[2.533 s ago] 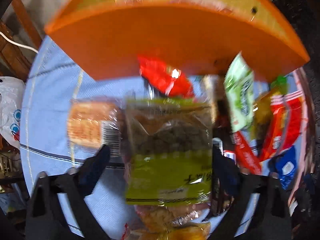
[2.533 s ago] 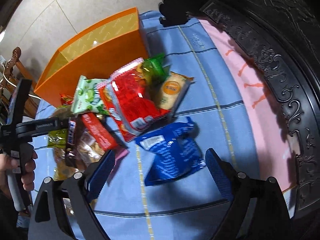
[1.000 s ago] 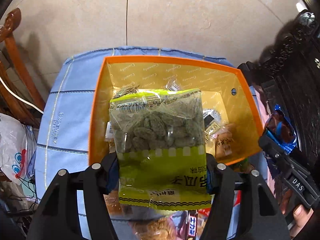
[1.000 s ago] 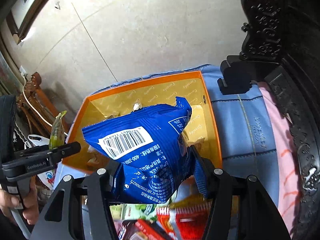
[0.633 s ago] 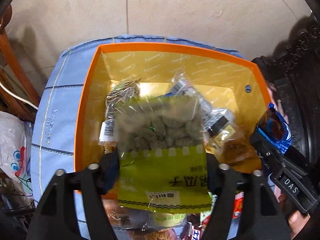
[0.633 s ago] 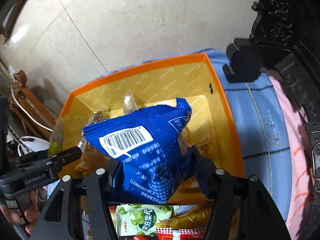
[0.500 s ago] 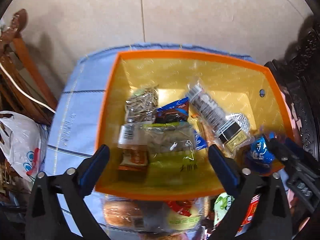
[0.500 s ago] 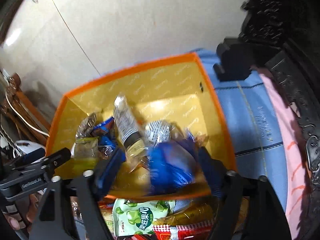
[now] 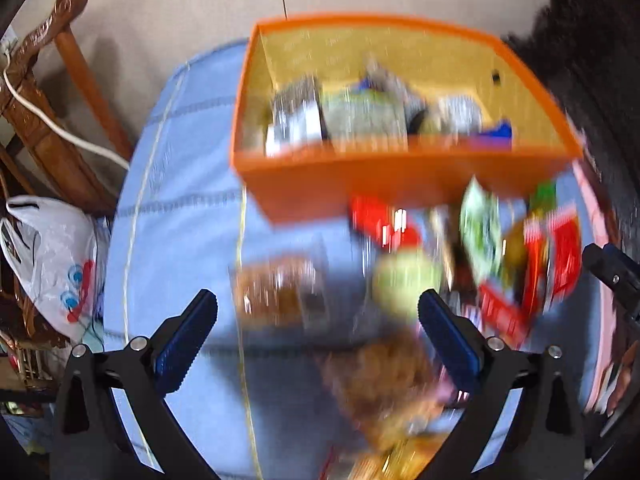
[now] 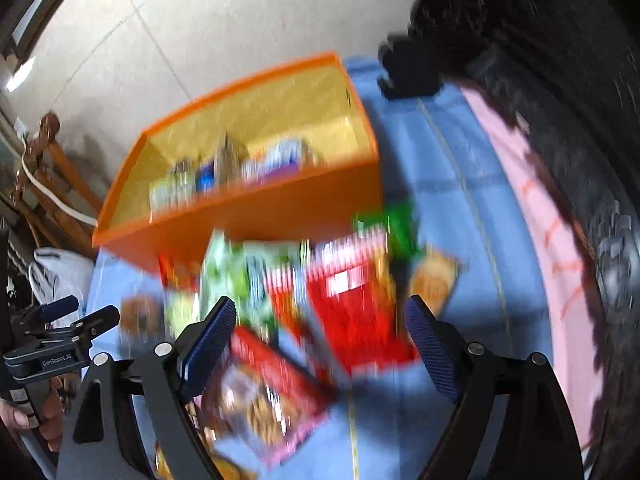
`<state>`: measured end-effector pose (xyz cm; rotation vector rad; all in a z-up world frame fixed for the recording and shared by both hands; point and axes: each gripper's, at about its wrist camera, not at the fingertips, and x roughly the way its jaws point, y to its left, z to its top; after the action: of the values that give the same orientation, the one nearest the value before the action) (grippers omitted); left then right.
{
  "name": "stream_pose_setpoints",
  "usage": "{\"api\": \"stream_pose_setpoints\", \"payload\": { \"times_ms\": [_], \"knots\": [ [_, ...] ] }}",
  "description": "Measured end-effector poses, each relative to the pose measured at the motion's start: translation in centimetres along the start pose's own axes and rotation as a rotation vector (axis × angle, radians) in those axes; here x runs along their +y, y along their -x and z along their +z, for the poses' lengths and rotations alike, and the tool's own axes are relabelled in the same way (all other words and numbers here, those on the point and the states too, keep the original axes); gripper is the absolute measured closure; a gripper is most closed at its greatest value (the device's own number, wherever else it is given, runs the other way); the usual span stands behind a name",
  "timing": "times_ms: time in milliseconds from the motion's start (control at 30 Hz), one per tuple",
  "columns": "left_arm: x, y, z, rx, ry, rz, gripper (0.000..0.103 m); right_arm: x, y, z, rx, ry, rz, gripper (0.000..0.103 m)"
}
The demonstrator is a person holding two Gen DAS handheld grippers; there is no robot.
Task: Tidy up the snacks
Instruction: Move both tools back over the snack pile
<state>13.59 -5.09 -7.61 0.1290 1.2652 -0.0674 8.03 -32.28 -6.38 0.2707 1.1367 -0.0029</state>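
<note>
Both views are blurred. The left claw (image 9: 318,316) stands wide apart with nothing between its pads; the right claw (image 10: 320,326) has just been opening and is likewise empty. The orange box (image 9: 384,184), upper centre, holds several packets. Loose snacks (image 10: 352,304) lie below it on the blue-clothed surface (image 9: 180,232).

Glossy plastic snack packets (image 10: 352,300) lie on a blue woven cloth (image 9: 180,216) with stitched lines, beside a matt orange box (image 9: 400,184) (inside a shinier, patterned yellow), with a varnished wooden chair (image 9: 52,80) and crinkled white plastic bag (image 9: 52,256) nearby.
</note>
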Motion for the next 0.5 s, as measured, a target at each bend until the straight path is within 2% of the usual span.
{"api": "stream_pose_setpoints", "payload": {
  "times_ms": [167, 267, 367, 500],
  "knots": [
    [0.1, -1.8, -4.8, 0.089, 0.008, -0.003, 0.004, -0.1, -0.6, -5.6, 0.081, 0.011, -0.015, 0.016],
    [0.2, -2.6, -6.7, 0.124, 0.009, 0.007, 0.004, -0.4, -0.9, -8.1, 0.114, 0.001, -0.022, 0.016],
    [0.5, -2.8, -7.9, 0.14, 0.011, 0.005, 0.004, -1.2, -0.9, -9.1, 0.112, -0.015, -0.046, 0.016],
    [1.0, -2.5, -8.8, 0.141, 0.013, 0.024, 0.004, -1.9, -1.0, -7.5, 0.06, -0.053, -0.081, 0.016]
  ]
}}
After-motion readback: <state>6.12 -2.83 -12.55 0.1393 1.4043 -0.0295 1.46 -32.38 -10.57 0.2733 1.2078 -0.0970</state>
